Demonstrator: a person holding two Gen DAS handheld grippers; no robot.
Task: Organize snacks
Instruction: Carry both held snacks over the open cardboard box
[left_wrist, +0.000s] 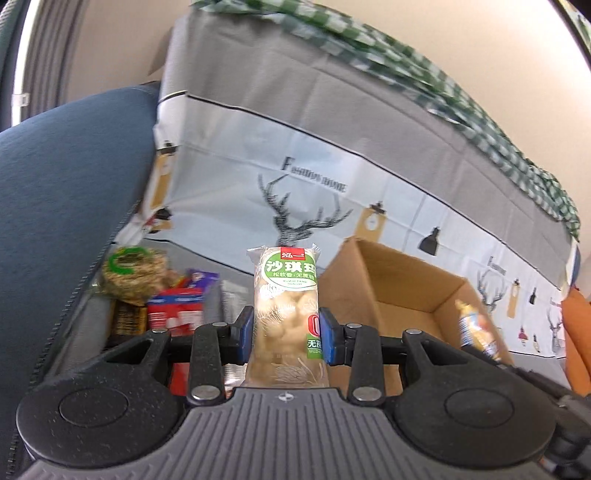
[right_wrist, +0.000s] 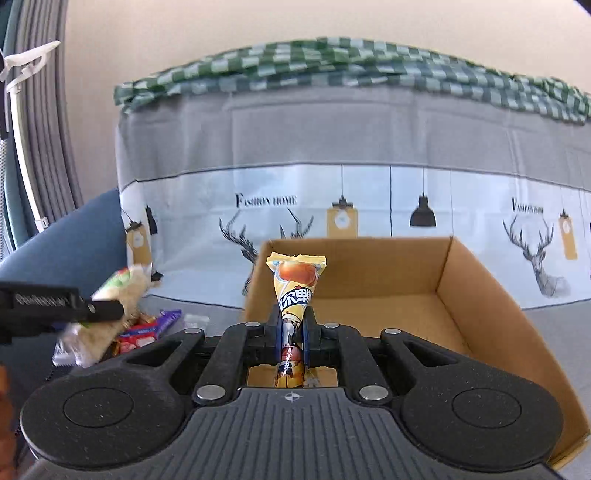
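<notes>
Snacks are lifted in both tools: the left gripper (left_wrist: 287, 332) is clamped on a clear sachima pack (left_wrist: 286, 314), beside the open cardboard box (left_wrist: 402, 291). The right gripper (right_wrist: 293, 338) pinches a yellow wrapped snack (right_wrist: 295, 291) above that box's (right_wrist: 461, 295) floor. More packets (left_wrist: 173, 306) lie left of the box.

The left tool (left_wrist: 287, 334) clamps a clear sachima pack (left_wrist: 286, 314) with a green label between its blue pads (left_wrist: 246, 334), the pack standing upright. Ahead to the right is an open cardboard box (left_wrist: 399, 295); at its near right edge, a blurred yellow snack packet (left_wrist: 476, 328). Ahead left, a heap of snacks (left_wrist: 159, 295) lies beside a blue cushion (left_wrist: 66, 206).
</notes>
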